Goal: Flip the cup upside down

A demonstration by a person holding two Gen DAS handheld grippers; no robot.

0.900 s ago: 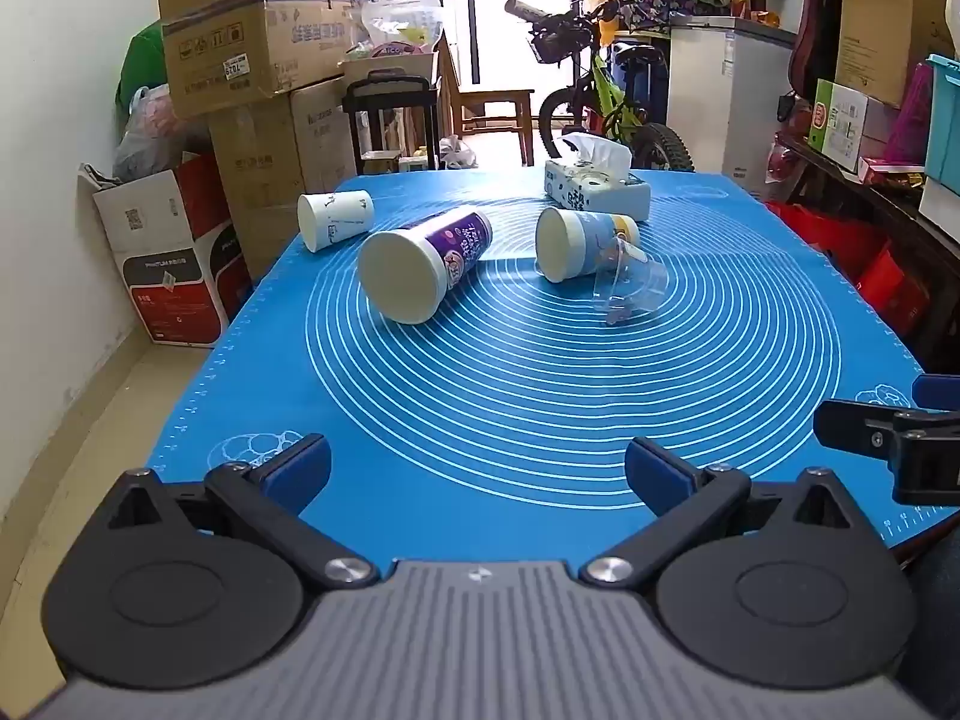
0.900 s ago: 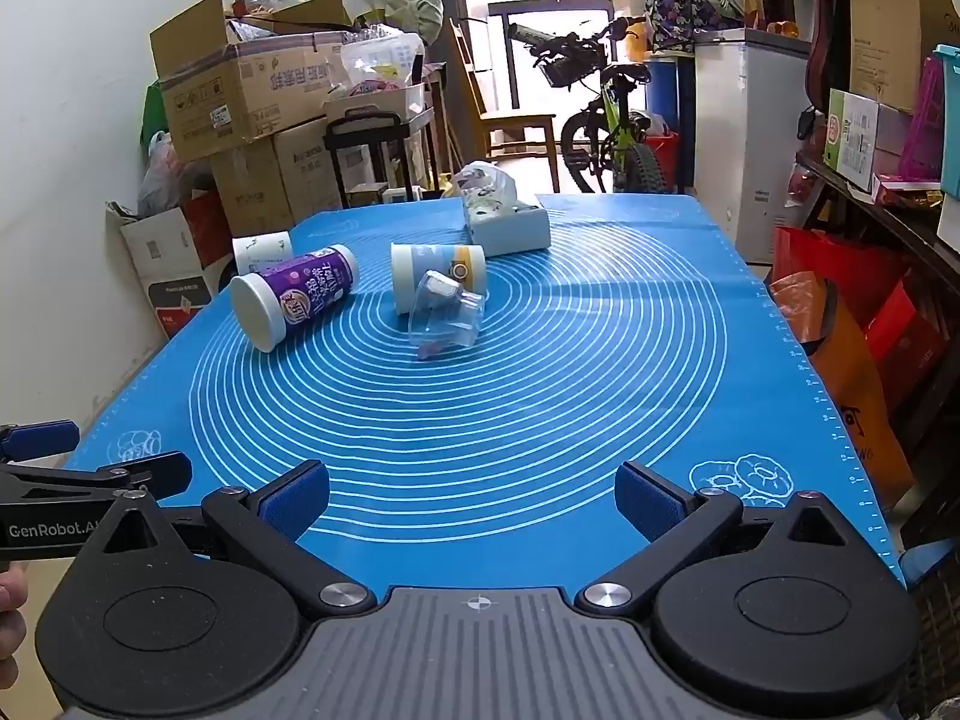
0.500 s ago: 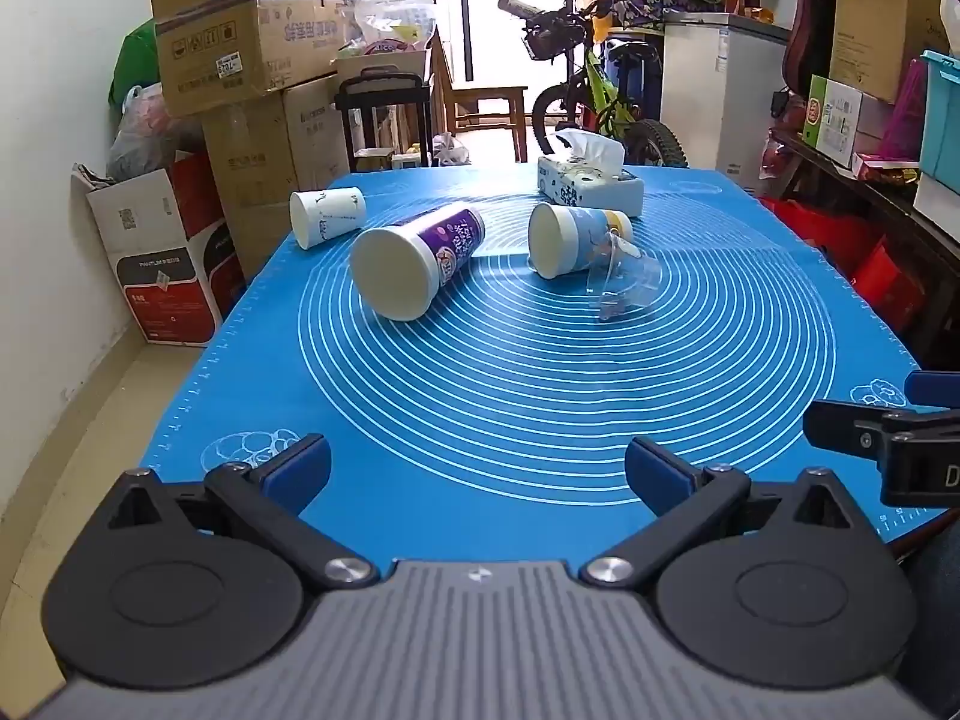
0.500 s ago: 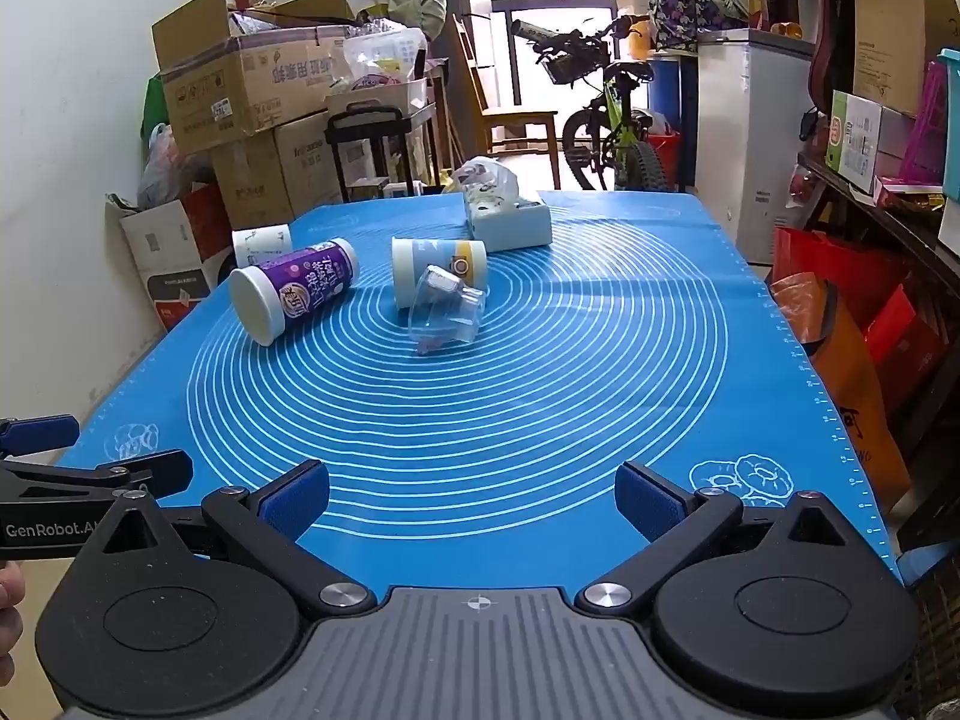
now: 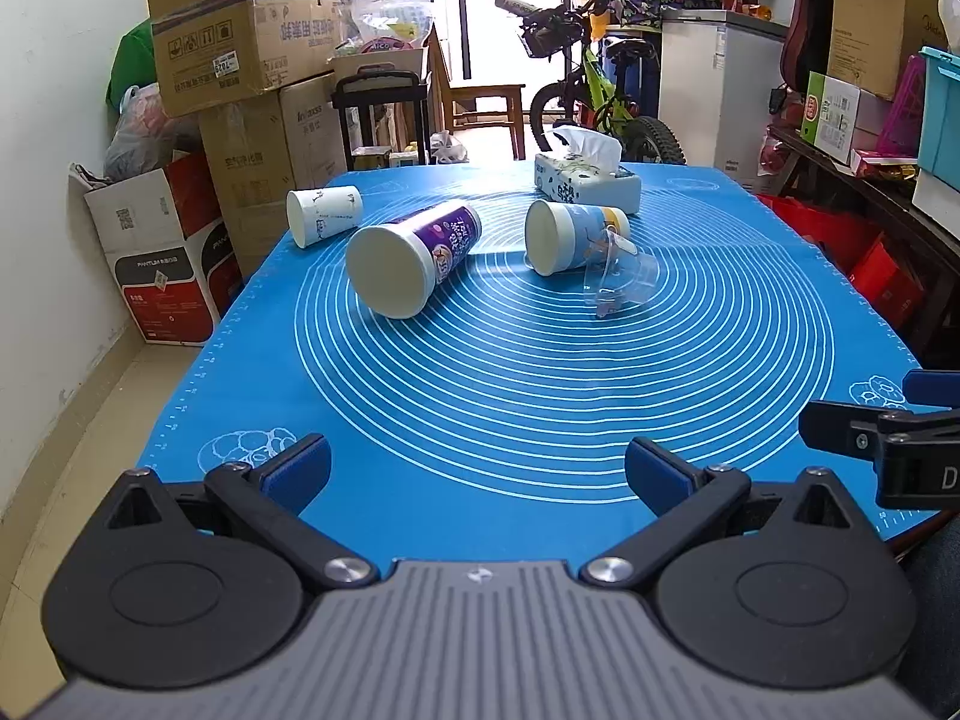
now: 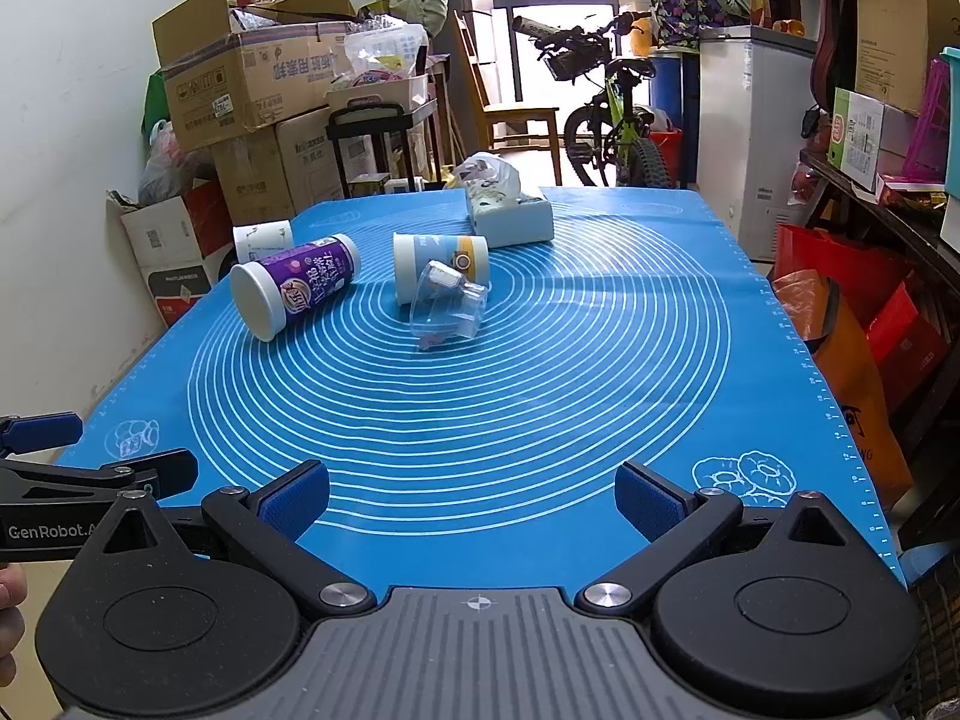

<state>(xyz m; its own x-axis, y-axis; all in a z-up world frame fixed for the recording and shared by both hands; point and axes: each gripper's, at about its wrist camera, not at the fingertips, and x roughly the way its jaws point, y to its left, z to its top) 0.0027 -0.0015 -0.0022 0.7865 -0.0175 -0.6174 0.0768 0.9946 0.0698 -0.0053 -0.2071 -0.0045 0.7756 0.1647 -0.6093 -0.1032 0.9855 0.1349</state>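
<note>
Several cups lie on their sides on the blue mat (image 5: pixel 510 372). A purple paper cup (image 5: pixel 414 258) (image 6: pixel 297 285) lies at mid left. A blue and yellow cup (image 5: pixel 570 234) (image 6: pixel 441 261) lies beside a clear plastic cup (image 5: pixel 621 279) (image 6: pixel 450 312). A small white cup (image 5: pixel 324 213) (image 6: pixel 261 240) lies at the far left edge. My left gripper (image 5: pixel 477 471) is open and empty over the near edge. My right gripper (image 6: pixel 471 501) is open and empty, to the right of the left one.
A tissue box (image 5: pixel 588 183) (image 6: pixel 510 213) stands at the back of the mat. Cardboard boxes (image 5: pixel 240 60) are stacked on the floor to the left. A bicycle (image 5: pixel 588 102) and a white cabinet (image 5: pixel 720 90) stand behind the table. Shelves and red bags (image 6: pixel 840 300) line the right.
Both grippers have shifted slightly, the left one drifting a little so the cups sit lower in its view. Nothing on the mat has moved and both stay open.
</note>
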